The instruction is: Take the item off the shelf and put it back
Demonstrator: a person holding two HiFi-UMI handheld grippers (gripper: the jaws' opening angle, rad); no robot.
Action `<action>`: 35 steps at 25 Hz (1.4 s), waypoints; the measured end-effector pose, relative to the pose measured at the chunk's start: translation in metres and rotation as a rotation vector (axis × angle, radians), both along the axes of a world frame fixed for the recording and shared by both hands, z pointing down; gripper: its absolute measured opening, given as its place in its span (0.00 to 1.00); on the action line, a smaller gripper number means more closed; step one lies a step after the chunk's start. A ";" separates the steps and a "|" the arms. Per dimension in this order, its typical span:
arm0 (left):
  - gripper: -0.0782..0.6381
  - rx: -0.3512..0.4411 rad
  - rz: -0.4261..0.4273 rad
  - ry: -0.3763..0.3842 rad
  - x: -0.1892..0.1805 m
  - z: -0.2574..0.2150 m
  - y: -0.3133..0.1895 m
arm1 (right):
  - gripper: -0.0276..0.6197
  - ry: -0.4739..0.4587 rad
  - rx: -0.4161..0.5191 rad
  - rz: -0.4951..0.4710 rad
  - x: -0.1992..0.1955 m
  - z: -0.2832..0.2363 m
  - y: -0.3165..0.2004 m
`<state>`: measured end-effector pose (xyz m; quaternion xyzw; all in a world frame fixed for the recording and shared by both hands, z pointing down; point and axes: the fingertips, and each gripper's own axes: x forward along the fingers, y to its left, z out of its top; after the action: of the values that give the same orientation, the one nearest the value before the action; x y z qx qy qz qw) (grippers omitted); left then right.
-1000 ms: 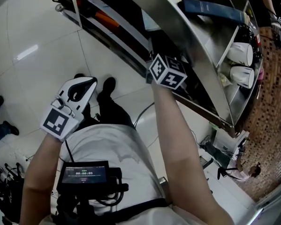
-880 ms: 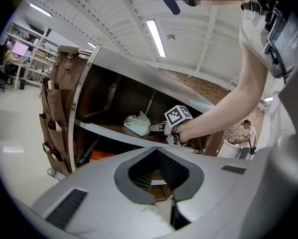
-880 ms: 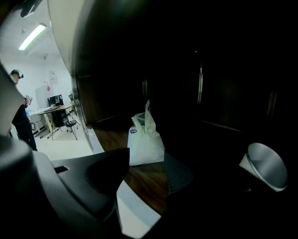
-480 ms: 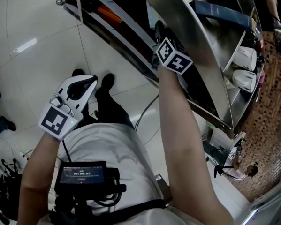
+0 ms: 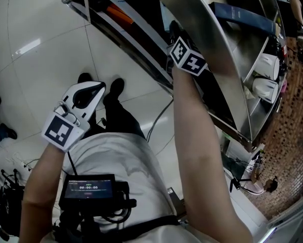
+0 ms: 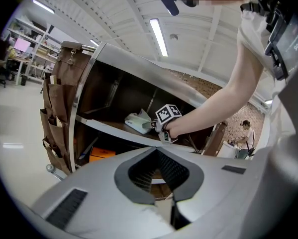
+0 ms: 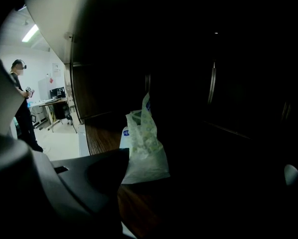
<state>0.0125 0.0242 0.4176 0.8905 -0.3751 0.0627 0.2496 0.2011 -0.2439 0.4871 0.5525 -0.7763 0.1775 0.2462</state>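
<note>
We see the white-and-green crinkled plastic pouch (image 7: 145, 143) standing upright on the dark wooden shelf board (image 7: 101, 133), close to the board's front edge, with its long axis running up and down and its top pinched to a narrow peak. The right claw (image 6: 147, 125) is reached in under the metal shelf above and points slightly downward at the pouch. The pouch lies straight ahead of it, just beside the tip of its one visible jaw. That claw stands fairly wide and has just been closing, with the pouch's lower corner at the mouth; we cannot tell whether a pad touches it yet. The left claw (image 5: 96, 89) is drawn together and empty, well apart over the floor. We therefore judge the right hand the nearer one, needing only a short push forward before pinching across the pouch's thin body.
</note>
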 end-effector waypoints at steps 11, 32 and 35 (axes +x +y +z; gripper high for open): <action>0.12 0.009 -0.003 0.003 0.003 -0.002 -0.004 | 0.12 0.000 0.041 -0.026 0.001 -0.001 -0.003; 0.12 0.074 0.036 -0.034 0.011 -0.032 -0.008 | 0.09 0.105 0.044 -0.250 -0.031 -0.042 0.067; 0.12 0.088 0.042 -0.040 0.012 -0.040 -0.007 | 0.09 0.097 0.044 -0.286 -0.036 -0.047 0.087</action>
<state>0.0240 0.0170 0.3774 0.9069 -0.3636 0.0692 0.2013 0.1655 -0.1568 0.4396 0.4496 -0.8379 0.0969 0.2938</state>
